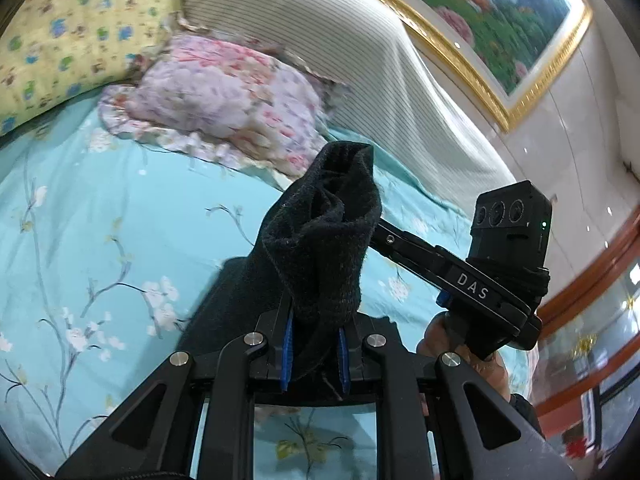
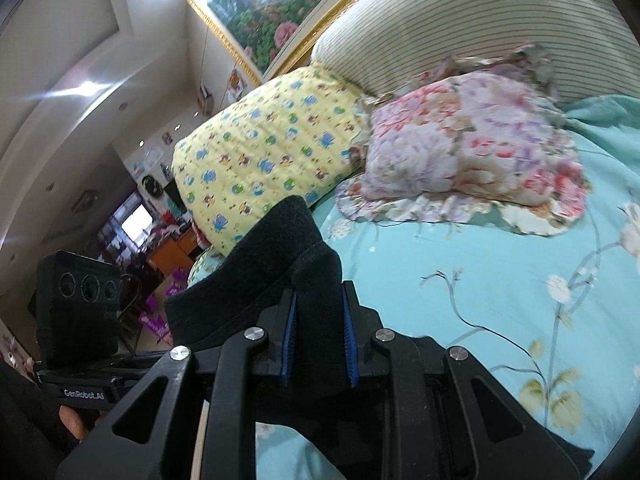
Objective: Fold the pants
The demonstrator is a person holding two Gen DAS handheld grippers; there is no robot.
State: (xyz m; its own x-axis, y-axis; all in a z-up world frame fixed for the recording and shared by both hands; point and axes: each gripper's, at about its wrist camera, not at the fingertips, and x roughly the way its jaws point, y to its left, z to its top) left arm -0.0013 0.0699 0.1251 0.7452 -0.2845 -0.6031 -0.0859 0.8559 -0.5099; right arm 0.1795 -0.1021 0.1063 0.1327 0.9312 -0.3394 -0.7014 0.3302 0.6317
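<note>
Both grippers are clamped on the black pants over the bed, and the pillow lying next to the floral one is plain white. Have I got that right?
Not quite: both wrist views show the pillow beside the floral pillow is yellow with small printed figures, not plain white. The rest holds: the left gripper and right gripper are clamped on the black pants over the bed.

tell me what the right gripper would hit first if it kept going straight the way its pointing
The right gripper, jaws shut on the black pants, points slightly down over the blue floral bedsheet toward the pink floral pillow. It would probably meet that pillow first, though depth is unclear and the sheet might come sooner.
</note>
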